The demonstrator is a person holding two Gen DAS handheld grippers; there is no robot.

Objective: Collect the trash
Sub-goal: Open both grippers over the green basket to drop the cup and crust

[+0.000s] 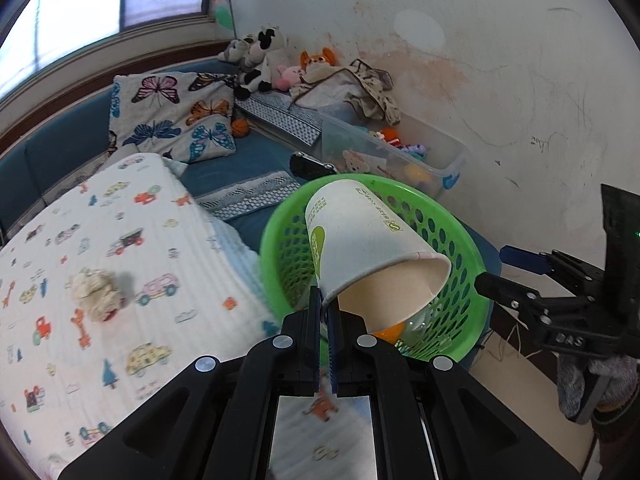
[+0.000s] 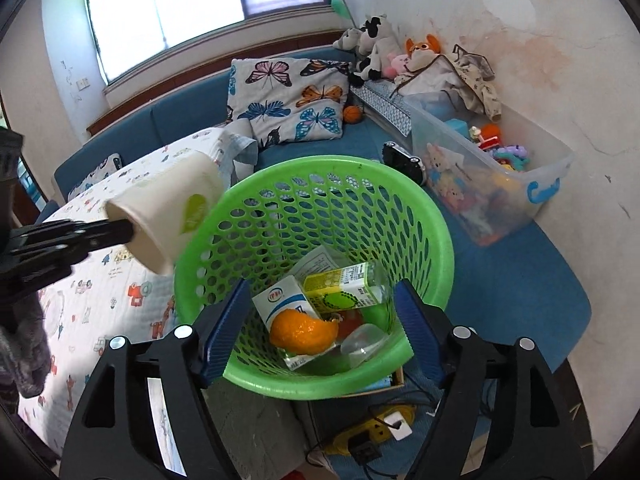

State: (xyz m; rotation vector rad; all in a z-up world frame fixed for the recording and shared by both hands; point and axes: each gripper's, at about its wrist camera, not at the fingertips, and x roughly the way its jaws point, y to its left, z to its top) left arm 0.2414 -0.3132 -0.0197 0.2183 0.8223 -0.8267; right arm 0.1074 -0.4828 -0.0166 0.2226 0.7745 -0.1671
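My left gripper is shut on the rim of a white paper cup and holds it tilted, mouth toward me, at the left rim of a green plastic basket. In the right wrist view the cup hangs just outside the basket's left rim. The basket holds a milk carton, an orange peel, a yellow-labelled bottle and clear plastic. My right gripper is open, its jaws on either side of the basket's near rim. A crumpled paper ball lies on the printed quilt.
A blue sofa bed carries a butterfly pillow, plush toys and a clear toy bin by the stained wall. A yellow power strip and cables lie on the floor below the basket.
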